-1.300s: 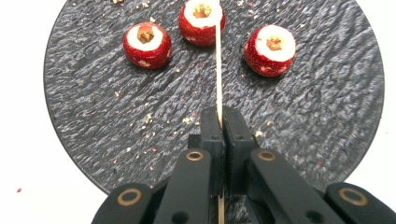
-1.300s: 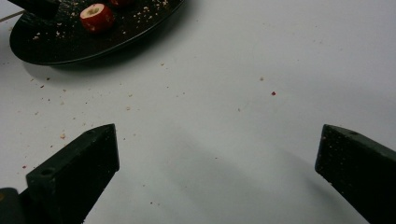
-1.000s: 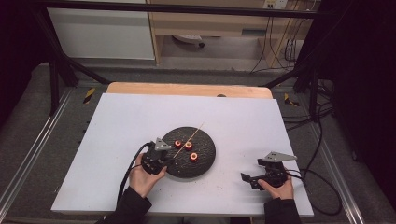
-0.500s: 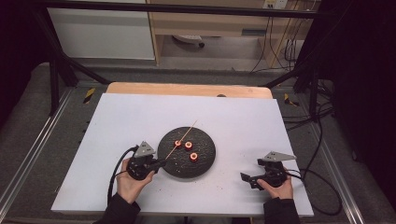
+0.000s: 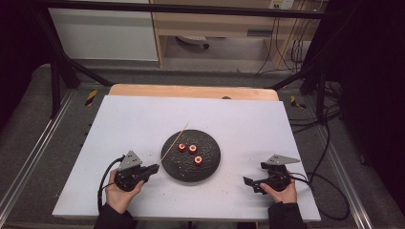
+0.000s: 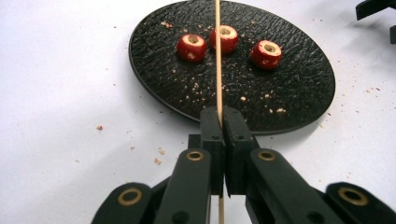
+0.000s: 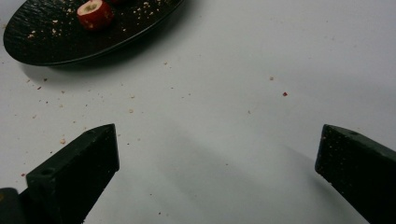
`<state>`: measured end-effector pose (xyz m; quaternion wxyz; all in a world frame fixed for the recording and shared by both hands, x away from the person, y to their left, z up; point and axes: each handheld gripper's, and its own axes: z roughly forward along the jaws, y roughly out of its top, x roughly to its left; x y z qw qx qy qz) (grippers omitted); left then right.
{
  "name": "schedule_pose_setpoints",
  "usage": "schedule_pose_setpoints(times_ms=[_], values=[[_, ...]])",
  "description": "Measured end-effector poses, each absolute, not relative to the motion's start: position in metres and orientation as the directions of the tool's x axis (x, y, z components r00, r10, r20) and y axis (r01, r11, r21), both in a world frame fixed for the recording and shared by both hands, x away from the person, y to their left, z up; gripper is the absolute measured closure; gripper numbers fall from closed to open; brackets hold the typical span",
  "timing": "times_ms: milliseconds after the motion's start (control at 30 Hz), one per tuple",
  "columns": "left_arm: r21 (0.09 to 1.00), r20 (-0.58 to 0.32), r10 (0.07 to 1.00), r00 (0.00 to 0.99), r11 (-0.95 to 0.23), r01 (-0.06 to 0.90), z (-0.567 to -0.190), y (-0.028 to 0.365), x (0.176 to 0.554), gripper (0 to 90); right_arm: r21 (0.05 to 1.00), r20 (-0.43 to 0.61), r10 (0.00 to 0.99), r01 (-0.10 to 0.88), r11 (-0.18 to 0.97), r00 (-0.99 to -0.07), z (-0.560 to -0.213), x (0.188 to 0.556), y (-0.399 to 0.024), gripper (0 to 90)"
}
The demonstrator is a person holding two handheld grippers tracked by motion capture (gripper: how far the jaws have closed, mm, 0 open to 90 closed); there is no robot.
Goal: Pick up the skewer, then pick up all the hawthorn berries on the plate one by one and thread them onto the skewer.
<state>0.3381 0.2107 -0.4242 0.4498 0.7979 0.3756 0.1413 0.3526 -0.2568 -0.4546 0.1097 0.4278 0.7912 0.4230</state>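
A round black plate (image 5: 210, 167) lies in the middle of the white table with three red cored fruit pieces (image 5: 193, 149) on it. My left gripper (image 5: 152, 169) sits just left of the plate, shut on a thin wooden skewer (image 5: 174, 141) that slants up over the plate's left rim. In the left gripper view the skewer (image 6: 217, 60) runs from the closed jaws of the left gripper (image 6: 223, 117) across the plate (image 6: 154, 88) between two of the fruit pieces (image 6: 192, 47). My right gripper (image 5: 250, 183) rests right of the plate, open and empty; in its own view the right gripper (image 7: 218, 140) has bare table between its jaws.
Crumbs are scattered over the plate (image 7: 56, 42) and the table around it. One fruit piece (image 7: 95, 14) lies near the plate's right side. A wooden strip (image 5: 191, 91) borders the table's far edge. Cables (image 5: 329, 200) trail off the right side.
My left gripper has drawn back to the left, off the plate's edge, carrying the skewer with it. The right gripper has stayed where it was.
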Motion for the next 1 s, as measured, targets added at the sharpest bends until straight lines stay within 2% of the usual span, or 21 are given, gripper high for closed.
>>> schedule_pose_setpoints(times_ms=[333,533,1000], values=[[0.832,-0.113,0.721,0.684,-0.308,0.462,-0.431,0.224,0.334,88.0,0.772,0.193,0.767,0.577,0.267,-0.612,-0.447,0.354,-0.247,0.5],[0.837,-0.114,0.72,0.685,-0.302,0.456,-0.432,0.232,0.33,88.0,0.761,0.167,0.764,0.574,0.301,-0.623,-0.44,0.357,-0.231,0.5],[0.838,-0.102,0.71,0.696,-0.316,0.445,-0.436,0.236,0.327,88.0,0.745,0.117,0.732,0.547,0.383,-0.671,-0.415,0.376,-0.164,1.0]])
